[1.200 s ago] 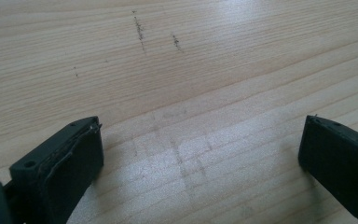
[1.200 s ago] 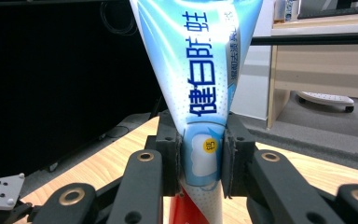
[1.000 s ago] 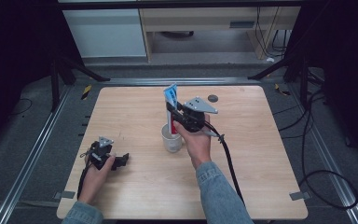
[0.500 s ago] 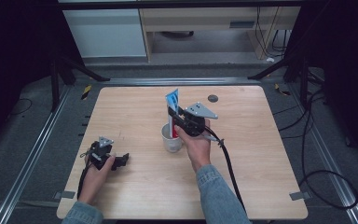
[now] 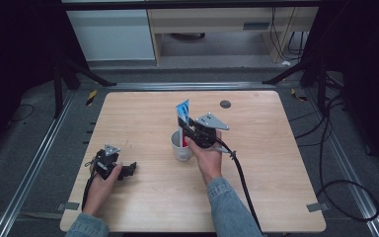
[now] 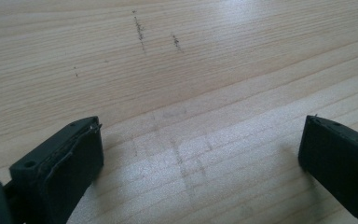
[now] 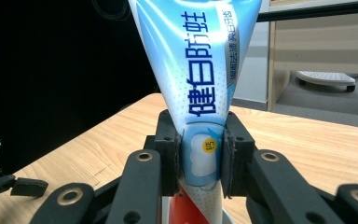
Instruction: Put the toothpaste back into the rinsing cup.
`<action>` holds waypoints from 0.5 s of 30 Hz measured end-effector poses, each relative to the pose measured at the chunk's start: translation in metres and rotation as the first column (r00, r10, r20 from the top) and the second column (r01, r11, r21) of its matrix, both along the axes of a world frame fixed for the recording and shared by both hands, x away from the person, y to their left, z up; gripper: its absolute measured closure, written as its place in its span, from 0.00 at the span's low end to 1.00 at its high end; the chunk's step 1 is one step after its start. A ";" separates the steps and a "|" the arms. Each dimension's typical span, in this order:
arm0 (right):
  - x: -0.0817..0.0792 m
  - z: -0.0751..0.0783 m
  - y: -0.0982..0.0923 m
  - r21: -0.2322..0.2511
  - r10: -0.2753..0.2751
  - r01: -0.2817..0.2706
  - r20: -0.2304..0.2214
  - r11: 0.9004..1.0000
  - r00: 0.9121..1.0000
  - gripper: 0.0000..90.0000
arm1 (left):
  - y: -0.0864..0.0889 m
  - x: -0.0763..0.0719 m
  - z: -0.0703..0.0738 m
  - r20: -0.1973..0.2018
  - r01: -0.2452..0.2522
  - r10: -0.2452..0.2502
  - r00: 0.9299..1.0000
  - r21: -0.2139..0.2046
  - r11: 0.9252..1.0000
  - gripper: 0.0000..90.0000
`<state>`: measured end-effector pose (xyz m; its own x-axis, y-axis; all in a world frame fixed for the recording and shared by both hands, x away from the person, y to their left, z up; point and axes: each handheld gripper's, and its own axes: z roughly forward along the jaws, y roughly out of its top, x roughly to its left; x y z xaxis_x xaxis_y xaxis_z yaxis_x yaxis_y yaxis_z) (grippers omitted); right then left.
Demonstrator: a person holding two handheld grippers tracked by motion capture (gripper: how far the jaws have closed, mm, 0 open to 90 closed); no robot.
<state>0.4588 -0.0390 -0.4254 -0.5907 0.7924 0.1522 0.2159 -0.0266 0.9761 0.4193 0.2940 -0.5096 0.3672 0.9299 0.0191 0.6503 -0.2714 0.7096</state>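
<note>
A blue and white toothpaste tube [image 5: 182, 114] with a red lower end stands upright, its bottom inside a white cup [image 5: 181, 147] near the table's middle. My right gripper [image 5: 191, 132] is shut on the tube [image 7: 200, 84] just above the cup's rim; both pads [image 7: 171, 154] press its sides. My left gripper [image 5: 128, 170] rests low on the wooden table at the front left, and its jaws stand open with bare wood between its fingers [image 6: 63, 163].
The light wooden table [image 5: 276, 163] has a small dark round disc [image 5: 225, 103] near its far edge. Black cables trail from both grippers toward the front. Dark floor, metal rails and pale cabinets surround the table.
My right gripper has sunk with the toothpaste tube, bringing its lower end down into the cup. The left hand has stayed where it was.
</note>
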 end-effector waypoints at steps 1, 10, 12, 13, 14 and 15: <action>0.000 -0.001 0.000 0.002 -0.001 0.001 -0.004 1.000 1.000 0.80 | 0.000 0.000 0.000 0.000 0.000 0.000 1.000 0.000 1.000 0.00; 0.000 -0.007 0.000 0.006 -0.002 0.002 -0.015 1.000 1.000 0.80 | 0.000 0.000 0.000 0.001 0.000 0.000 1.000 0.000 1.000 0.00; 0.000 -0.008 0.000 0.011 -0.003 0.003 -0.021 1.000 1.000 0.80 | 0.000 0.000 0.000 0.001 0.000 0.000 1.000 0.000 1.000 0.00; 0.000 -0.009 0.000 0.013 -0.003 0.003 -0.023 1.000 1.000 0.80 | 0.000 0.000 0.000 0.001 0.001 -0.001 1.000 0.000 1.000 0.00; 0.000 -0.010 0.001 0.019 -0.003 0.004 -0.030 1.000 1.000 0.80 | 0.000 0.000 0.000 0.001 0.001 -0.001 1.000 0.000 1.000 0.00; 0.000 -0.011 0.001 0.016 -0.003 0.003 -0.029 1.000 1.000 0.80 | 0.000 0.000 0.000 0.001 0.001 -0.001 1.000 0.000 1.000 0.00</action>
<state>0.4585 -0.0384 -0.4362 -0.5837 0.7913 0.1820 0.2439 -0.0429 0.9688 0.4195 0.2940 -0.5096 0.3679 0.9297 0.0198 0.6496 -0.2722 0.7098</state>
